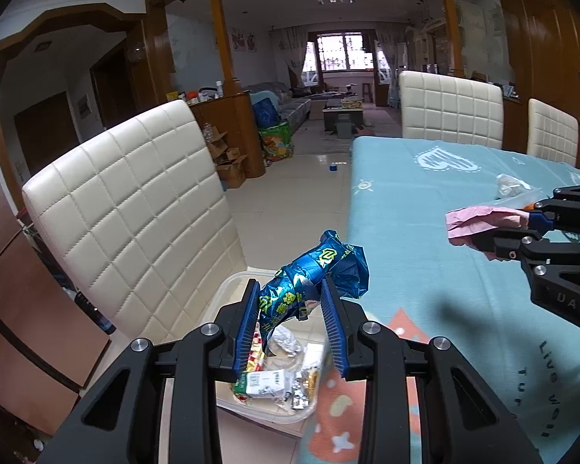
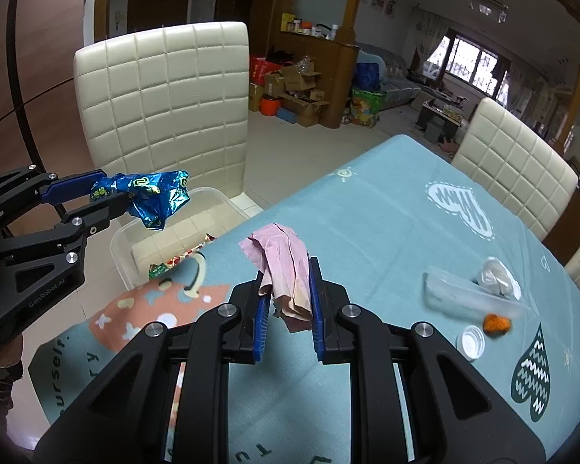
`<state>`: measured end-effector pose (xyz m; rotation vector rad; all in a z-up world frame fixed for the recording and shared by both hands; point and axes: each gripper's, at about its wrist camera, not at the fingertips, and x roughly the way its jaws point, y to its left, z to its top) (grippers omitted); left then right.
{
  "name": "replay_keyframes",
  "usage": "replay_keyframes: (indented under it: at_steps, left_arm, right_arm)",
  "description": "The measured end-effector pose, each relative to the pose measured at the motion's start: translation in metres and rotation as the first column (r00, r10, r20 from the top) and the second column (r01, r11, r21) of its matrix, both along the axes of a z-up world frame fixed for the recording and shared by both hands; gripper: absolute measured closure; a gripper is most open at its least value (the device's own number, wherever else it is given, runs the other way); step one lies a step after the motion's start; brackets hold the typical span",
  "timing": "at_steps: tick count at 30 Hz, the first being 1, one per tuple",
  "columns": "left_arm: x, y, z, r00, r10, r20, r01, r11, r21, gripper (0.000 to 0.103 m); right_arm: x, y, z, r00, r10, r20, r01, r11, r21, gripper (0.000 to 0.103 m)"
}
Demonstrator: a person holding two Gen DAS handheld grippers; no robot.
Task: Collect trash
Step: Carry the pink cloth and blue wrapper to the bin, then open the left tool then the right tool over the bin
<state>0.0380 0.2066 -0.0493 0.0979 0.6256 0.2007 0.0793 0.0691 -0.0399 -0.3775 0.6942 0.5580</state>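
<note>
My left gripper is shut on a crumpled blue foil wrapper and holds it over a clear plastic bin that sits on a chair seat and contains several wrappers. In the right wrist view the same left gripper and blue wrapper hang above the bin beside the table edge. My right gripper is shut on a crumpled pink paper above the blue tablecloth. From the left wrist view, the right gripper holds the pink paper at the right.
On the table at the right lie a clear plastic bag, a white crumpled wad, an orange scrap and a white lid. Cream quilted chairs stand around the table. A red-green wrapper pokes out at the bin's rim.
</note>
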Motion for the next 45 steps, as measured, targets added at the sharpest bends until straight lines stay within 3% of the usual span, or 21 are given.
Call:
replay_keyframes:
  at_steps: [20,22,24,25,45]
  left_arm:
    - [0.013,0.037,-0.012,0.997,0.074,-0.038,-0.075,0.997,-0.017,0.069]
    - [0.017,0.039,-0.013,0.996,0.081,-0.044,-0.082,0.996,-0.027,0.059]
    - [0.019,0.041,-0.014,0.996,0.085,-0.040,-0.087,0.995,-0.047,0.027]
    - [0.019,0.042,-0.013,0.995,0.092,-0.029,-0.093,0.994,-0.052,0.025]
    - [0.003,0.070,-0.020,0.986,0.159,-0.042,-0.161,0.986,-0.045,0.024]
  right_arm:
    - [0.014,0.030,-0.013,0.999,0.037,-0.025,-0.037,0.999,-0.006,0.083]
    - [0.018,0.031,-0.016,0.999,0.032,-0.035,-0.032,0.999,-0.003,0.083]
    - [0.021,0.032,-0.020,0.999,0.029,-0.041,-0.030,1.000,-0.005,0.083]
    - [0.022,0.032,-0.021,0.999,0.029,-0.044,-0.029,1.000,-0.007,0.083]
    - [0.026,0.077,-0.019,0.993,0.107,-0.042,-0.108,0.994,-0.011,0.083]
